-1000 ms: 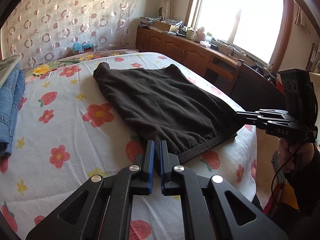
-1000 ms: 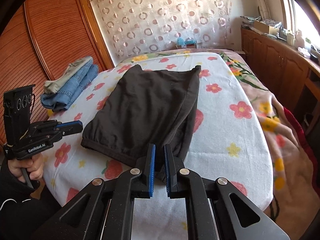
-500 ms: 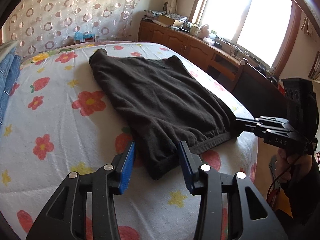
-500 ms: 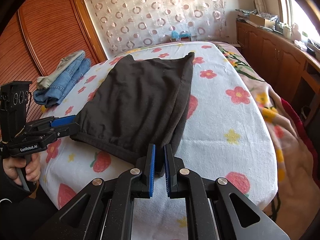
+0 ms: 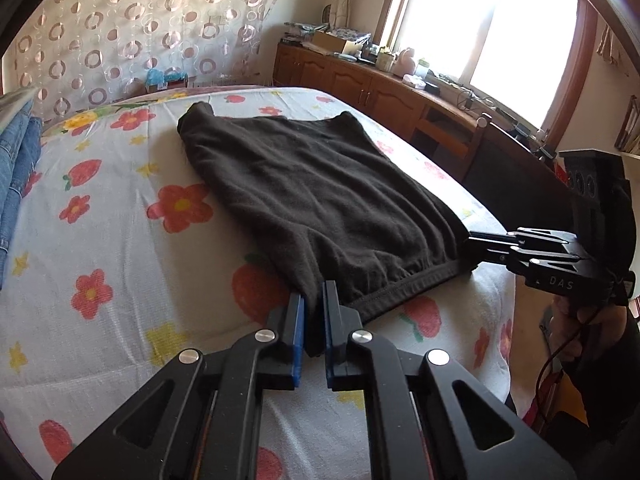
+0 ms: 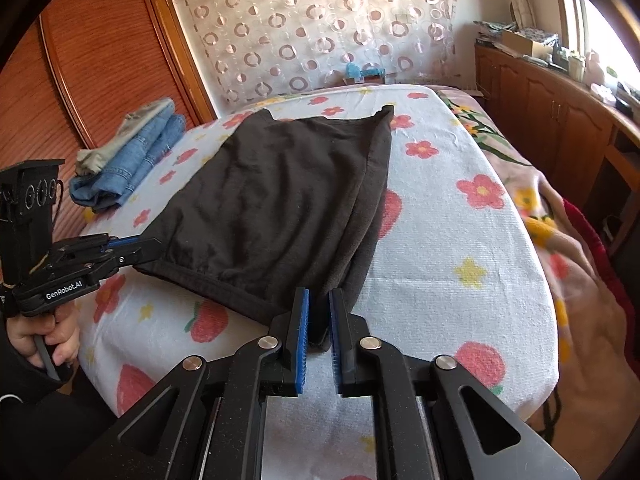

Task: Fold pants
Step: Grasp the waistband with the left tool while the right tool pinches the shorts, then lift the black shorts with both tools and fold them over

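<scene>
Lying flat, dark pants (image 5: 316, 204) run lengthwise, waistband toward left tongs (image 5: 314, 304).

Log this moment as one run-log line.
task: fold pants | left gripper: shut on dark pants waistband corner | right gripper: opening, other corner between fingers | pants flat on bed

Black pants (image 6: 288, 200) lie flat on a bed (image 6: 460, 248) with a flower and strawberry sheet. The right hand-held gripper (image 6: 318, 320) has the near corner of the pants between its blue pads, and its jaws are opening. The left hand-held gripper (image 6: 150, 246) pinches the other corner. Folded blue jeans (image 6: 132, 164) sit far back by a wooden wardrobe (image 6: 80, 60).
</scene>
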